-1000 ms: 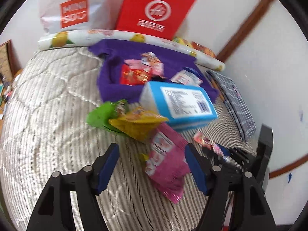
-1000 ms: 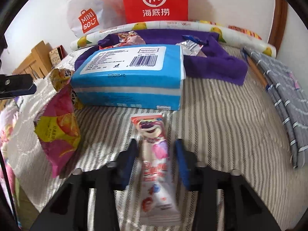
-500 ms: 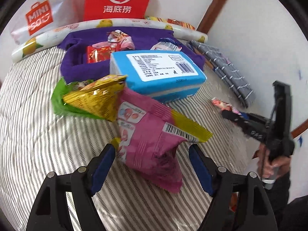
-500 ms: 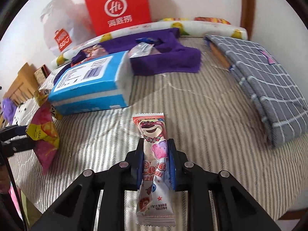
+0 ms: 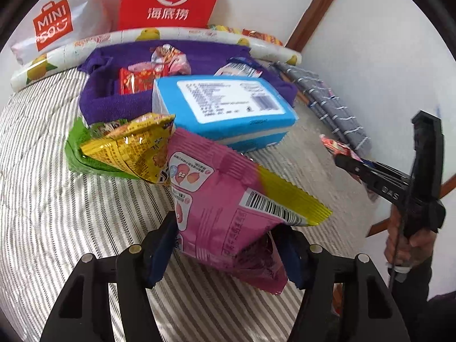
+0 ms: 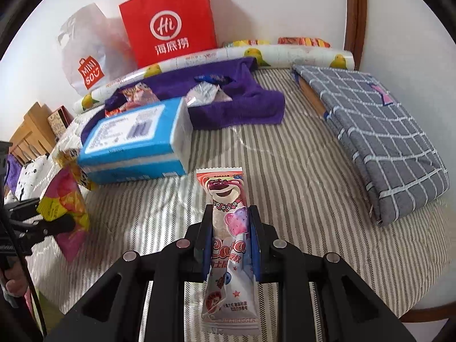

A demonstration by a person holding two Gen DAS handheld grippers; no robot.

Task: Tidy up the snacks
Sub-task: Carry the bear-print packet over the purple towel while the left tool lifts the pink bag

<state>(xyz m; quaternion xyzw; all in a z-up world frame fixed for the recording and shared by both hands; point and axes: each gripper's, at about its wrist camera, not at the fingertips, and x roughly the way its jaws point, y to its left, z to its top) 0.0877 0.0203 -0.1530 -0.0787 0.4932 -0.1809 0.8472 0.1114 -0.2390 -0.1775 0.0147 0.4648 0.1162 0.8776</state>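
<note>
Both light, crinkly and slippery: left gripper (image 5: pixel 228 252) has just closed across the puffy pink foil snack bag (image 5: pixel 228 202) at lower centre, while right gripper (image 6: pixel 227 238) pinches the slim white bear-printed wrapper (image 6: pixel 228 233) mid-length

A bed with a grey-and-white striped quilted cover (image 6: pixel 299 171) carries everything. Ahead of the right claw and to its left lies a blue tissue pack (image 6: pixel 136 142); beyond that, a purple towel (image 6: pixel 250 105) spreads flat. To the claw's right lies a folded grey checked cloth (image 6: pixel 384 136). A fruit-printed roll (image 6: pixel 285 52) lies along the far edge. Ahead-left of the left claw, a green packet (image 5: pixel 75 154) rests on the cover.
</note>
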